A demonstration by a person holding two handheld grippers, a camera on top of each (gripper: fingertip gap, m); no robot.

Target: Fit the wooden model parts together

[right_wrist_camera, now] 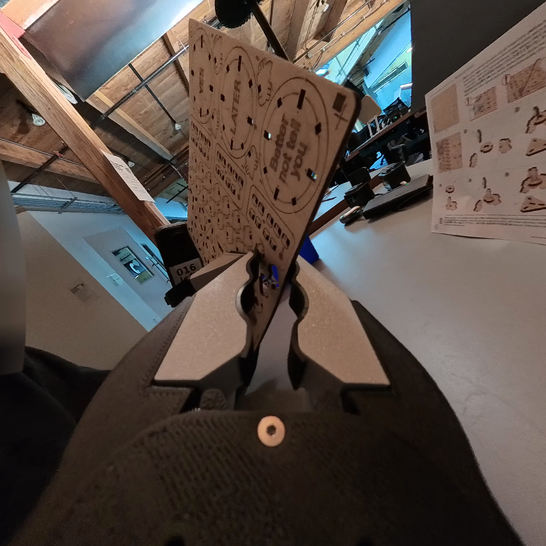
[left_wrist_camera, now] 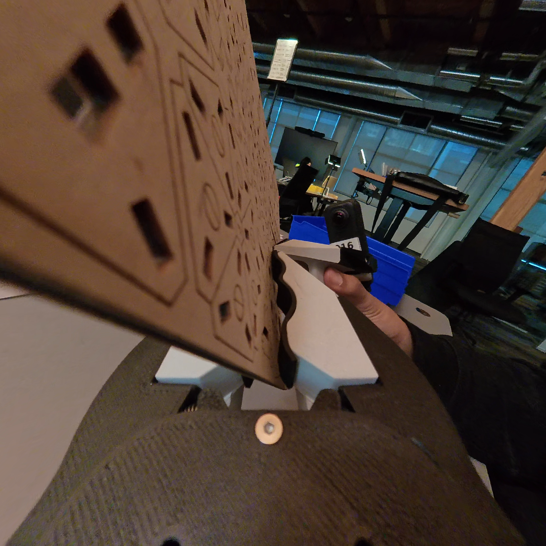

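A thin laser-cut wooden sheet [left_wrist_camera: 147, 177] with engraved shapes and small slots stands on edge between both grippers. My left gripper [left_wrist_camera: 273, 261] is shut on its lower edge; the black pad of one of its fingers [left_wrist_camera: 285, 295] presses the sheet's face and the other finger is hidden behind the sheet. In the right wrist view the sheet [right_wrist_camera: 266, 147] rises at a tilt from my right gripper [right_wrist_camera: 274, 267], whose fingertips are shut on its near corner. The right gripper [left_wrist_camera: 310, 251], held by a hand, meets the sheet's far edge. The left gripper [right_wrist_camera: 206, 274] shows behind the sheet.
A blue bin [left_wrist_camera: 390, 266] stands behind the grippers. A printed instruction page [right_wrist_camera: 487, 165] lies on the white table [right_wrist_camera: 413, 310] at right, with dark devices [right_wrist_camera: 396, 195] beyond it. Desks, chairs and a seated person [left_wrist_camera: 301, 177] are far off. The grippers are tip to tip, or close to it.
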